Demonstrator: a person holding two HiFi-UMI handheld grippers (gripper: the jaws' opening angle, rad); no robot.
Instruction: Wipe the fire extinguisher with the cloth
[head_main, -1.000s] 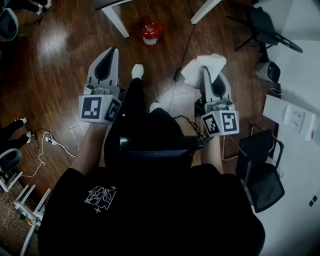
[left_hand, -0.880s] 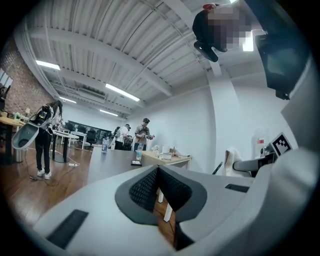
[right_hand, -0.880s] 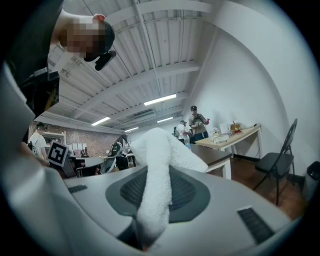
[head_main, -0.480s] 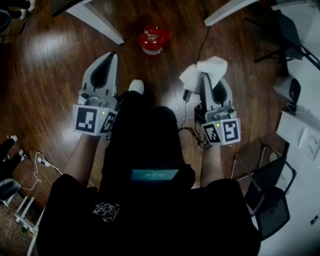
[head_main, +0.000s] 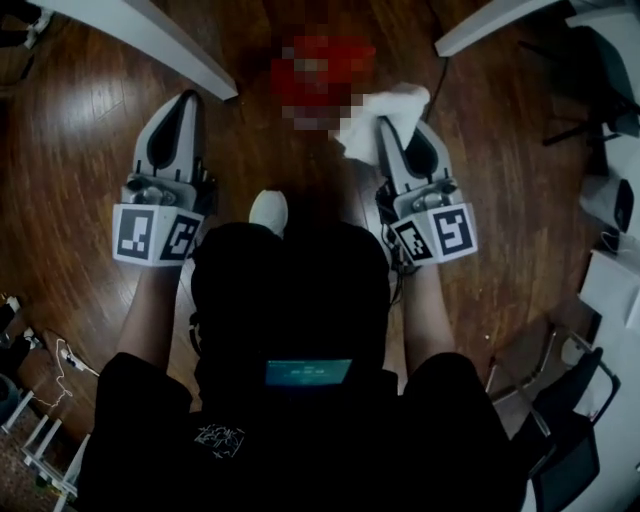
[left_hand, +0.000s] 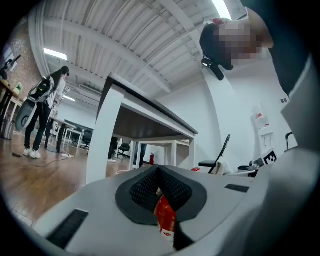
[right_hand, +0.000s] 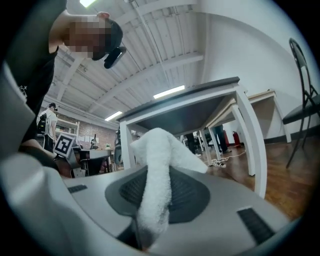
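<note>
Head view dim, corners dark; soft glare patches on wood floor. Both gripper views brighter, lit by ceiling strip lights. Strong fisheye bend, black vignette at edges. Near foreground soft, out of focus.

My cloth is white and the fire extinguisher red. The floor under me is glossy brown wood.

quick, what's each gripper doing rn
left gripper: closed, holding nothing
right gripper: closed on the cloth
</note>
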